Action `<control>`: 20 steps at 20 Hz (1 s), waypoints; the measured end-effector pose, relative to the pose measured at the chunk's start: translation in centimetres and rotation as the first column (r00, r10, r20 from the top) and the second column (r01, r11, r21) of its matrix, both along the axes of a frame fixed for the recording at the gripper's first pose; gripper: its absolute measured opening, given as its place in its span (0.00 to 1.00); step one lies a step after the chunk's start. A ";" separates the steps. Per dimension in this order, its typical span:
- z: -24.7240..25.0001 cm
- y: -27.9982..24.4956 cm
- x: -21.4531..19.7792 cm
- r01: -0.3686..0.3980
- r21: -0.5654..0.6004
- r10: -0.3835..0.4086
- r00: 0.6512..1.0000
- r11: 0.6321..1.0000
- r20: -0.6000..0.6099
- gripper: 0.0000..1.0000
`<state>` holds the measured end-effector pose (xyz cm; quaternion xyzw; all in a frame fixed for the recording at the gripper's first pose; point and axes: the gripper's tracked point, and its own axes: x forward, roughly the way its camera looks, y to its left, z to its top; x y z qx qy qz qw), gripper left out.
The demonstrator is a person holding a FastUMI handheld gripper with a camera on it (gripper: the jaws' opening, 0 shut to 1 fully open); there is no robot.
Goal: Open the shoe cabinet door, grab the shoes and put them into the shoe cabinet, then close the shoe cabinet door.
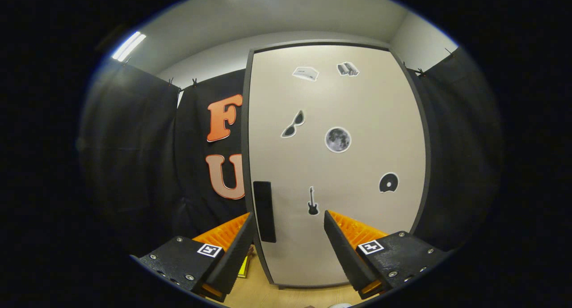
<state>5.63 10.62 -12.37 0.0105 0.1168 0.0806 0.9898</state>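
Gripper (288, 236) fingers spread wide, nothing between them, both aimed at the lower part of the shoe cabinet door (357, 165) and short of touching it as far as this view tells. Landmark is the handle (264, 211), a dark vertical bar on the door's edge nearest the cloth wall: it stands just ahead of one finger's tip, slightly inside the gap between the fingers, not yet pinched. Light wood floor (263, 292) shows below the fingers and under the door's bottom edge; a small yellow object (244, 267) lies on it low beside the handle side, too hidden to name. Door itself looks flush in its dark frame, so closed by my reading. Stickers across the panel, placed from the handle: guitar (313, 201) just beside it, disc (388, 182) farther across, moon (338, 139) above the guitar, sunglasses (293, 124) above the handle, two smaller stickers near the top edge. Black cloth wall hangs behind the cabinet on both sides, ceiling lights beyond. Progress, as a judgement: first step not yet done, door unopened. Opening, loading the shoes and closing all remain. Shoes' whereabouts cannot be told from here.
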 end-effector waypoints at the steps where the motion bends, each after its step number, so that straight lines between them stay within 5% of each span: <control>1: -0.8 0.6 0.6 -0.003 -0.010 0.003 1.000 1.000 -0.015 0.94; 6: -3.9 3.0 3.4 0.006 -0.037 -0.009 0.997 0.999 -0.074 0.85; 17: -7.0 4.4 7.2 0.123 -0.029 -0.126 0.980 0.992 -0.155 0.39; 20: -6.9 4.4 7.3 0.118 -0.048 -0.123 0.982 0.992 -0.141 0.35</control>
